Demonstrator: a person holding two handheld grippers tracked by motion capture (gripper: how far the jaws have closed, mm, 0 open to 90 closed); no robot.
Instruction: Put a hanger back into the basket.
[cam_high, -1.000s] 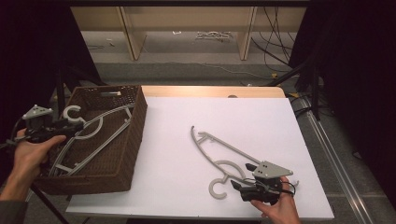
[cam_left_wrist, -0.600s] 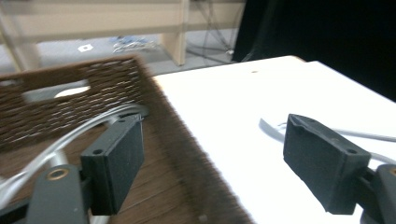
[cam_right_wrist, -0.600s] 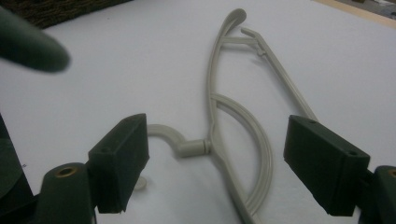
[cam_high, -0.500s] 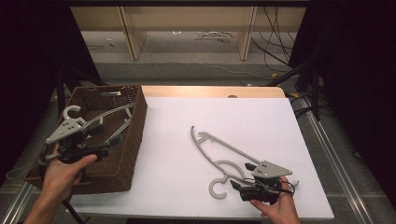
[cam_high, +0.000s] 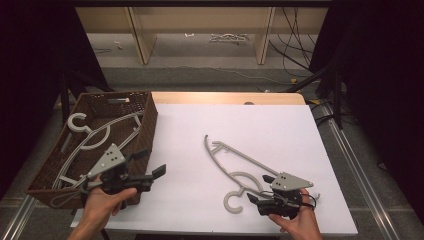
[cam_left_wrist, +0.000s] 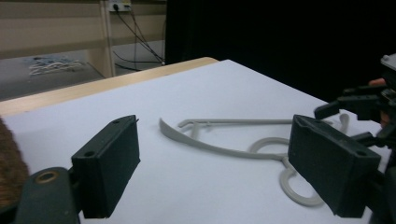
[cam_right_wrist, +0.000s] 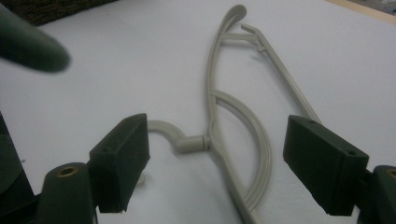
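Observation:
A grey plastic hanger (cam_high: 235, 162) lies flat on the white table top (cam_high: 240, 120), its hook (cam_high: 231, 201) toward the near edge. My right gripper (cam_high: 260, 189) rests low at the hook end, open. In the right gripper view the right gripper (cam_right_wrist: 222, 154) has a jaw on either side of the hanger's neck (cam_right_wrist: 194, 143), touching nothing. My left gripper (cam_high: 150, 163) hovers open and empty at the near right corner of the wicker basket (cam_high: 151, 122). In the left gripper view the left gripper (cam_left_wrist: 215, 140) faces the hanger (cam_left_wrist: 219, 145) and the right gripper (cam_left_wrist: 366, 105) beyond it.
The brown basket at the table's left holds other grey hangers (cam_high: 95, 137). A wooden strip (cam_high: 225, 97) borders the table's far edge. Beyond it are wooden shelf legs and cables on the floor (cam_high: 295, 55). A dark blurred shape (cam_right_wrist: 30, 44) crosses the right gripper view's top left.
My left gripper has moved from the basket's left side, rightward and nearer, to the basket's near right corner, still empty. The right gripper and the hanger have stayed put.

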